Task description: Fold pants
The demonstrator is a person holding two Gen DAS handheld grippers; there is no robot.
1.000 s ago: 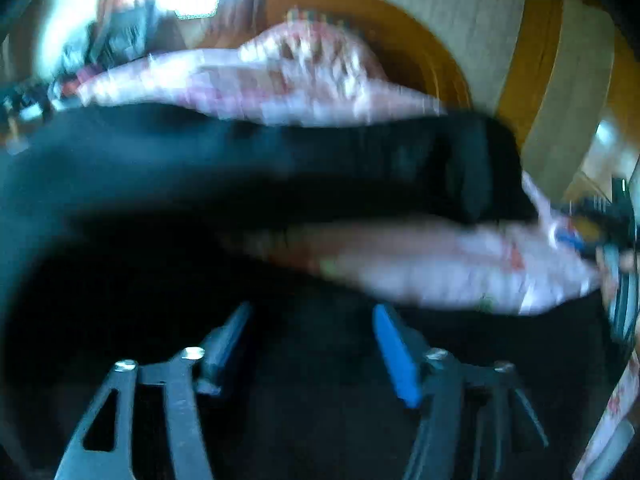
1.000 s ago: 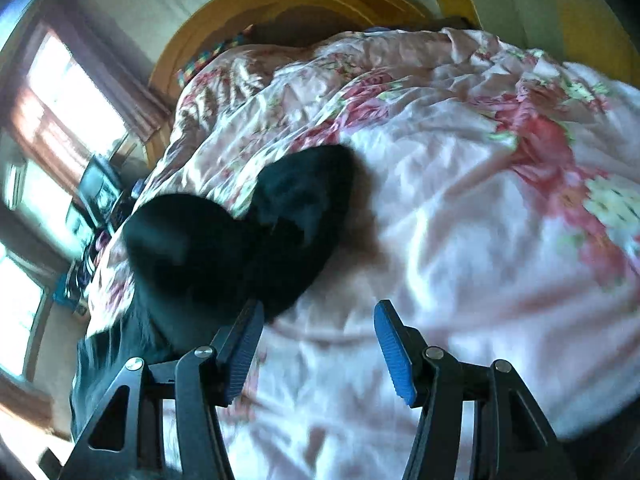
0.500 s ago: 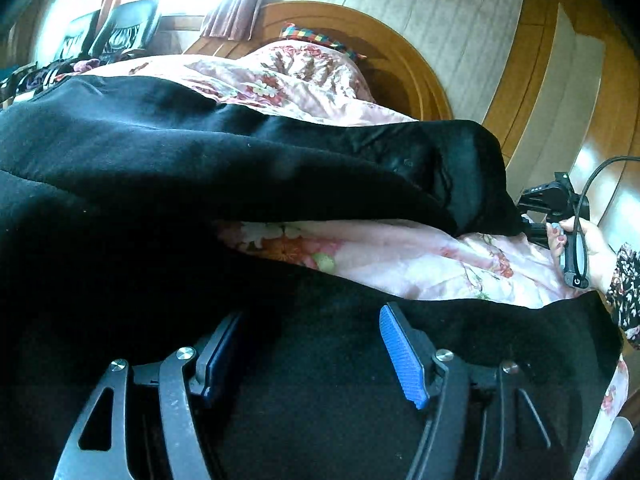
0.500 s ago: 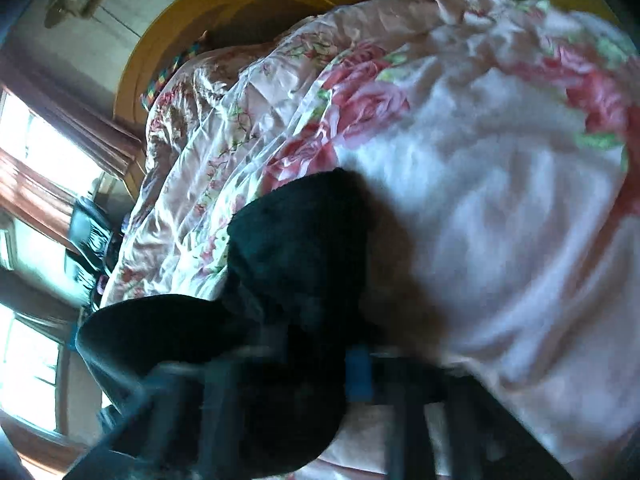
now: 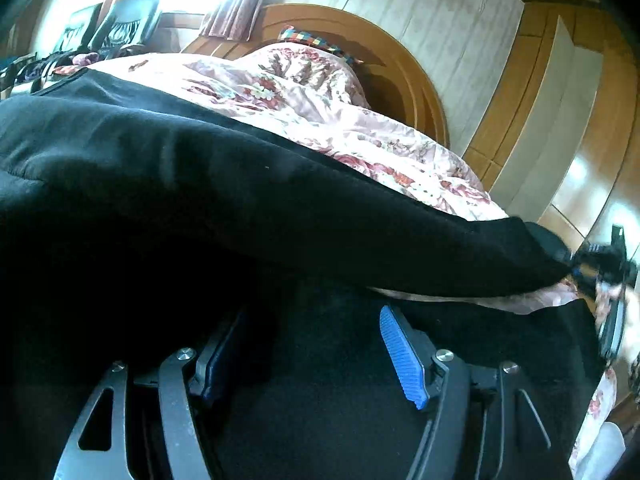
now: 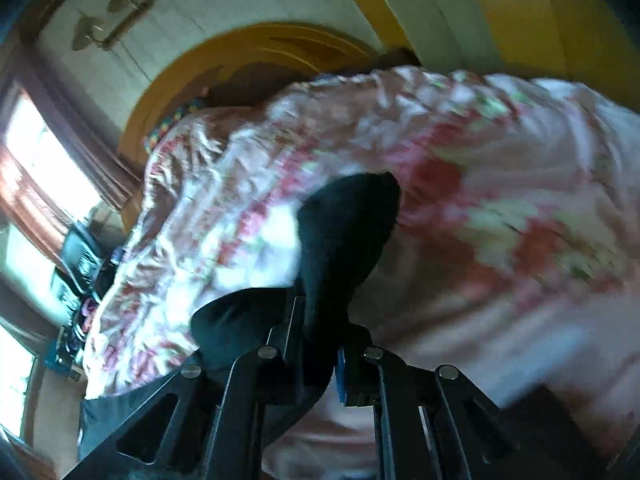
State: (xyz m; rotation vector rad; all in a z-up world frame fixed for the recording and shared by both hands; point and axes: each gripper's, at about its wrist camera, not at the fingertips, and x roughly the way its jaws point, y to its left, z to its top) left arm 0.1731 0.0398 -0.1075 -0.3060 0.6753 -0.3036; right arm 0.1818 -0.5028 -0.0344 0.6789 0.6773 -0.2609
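Black pants (image 5: 240,208) lie spread on a bed with a pink floral cover (image 5: 360,144). My left gripper (image 5: 308,356) is open, its blue pads (image 5: 400,356) apart, low over the black cloth. In the right wrist view my right gripper (image 6: 324,344) is shut on the end of one black pant leg (image 6: 348,232), which sticks up between the fingers above the floral cover (image 6: 500,220). The right gripper also shows at the far right of the left wrist view (image 5: 600,268), at the tip of that leg.
A rounded wooden headboard (image 5: 384,60) and a pillow stand at the far end of the bed. Wooden wardrobe doors (image 5: 568,92) are on the right. Chairs (image 5: 116,28) and a bright window are at the left.
My right gripper moved onto the pant leg's end and closed on it. The leg now stretches further toward the right. My left gripper stayed open over the pants.
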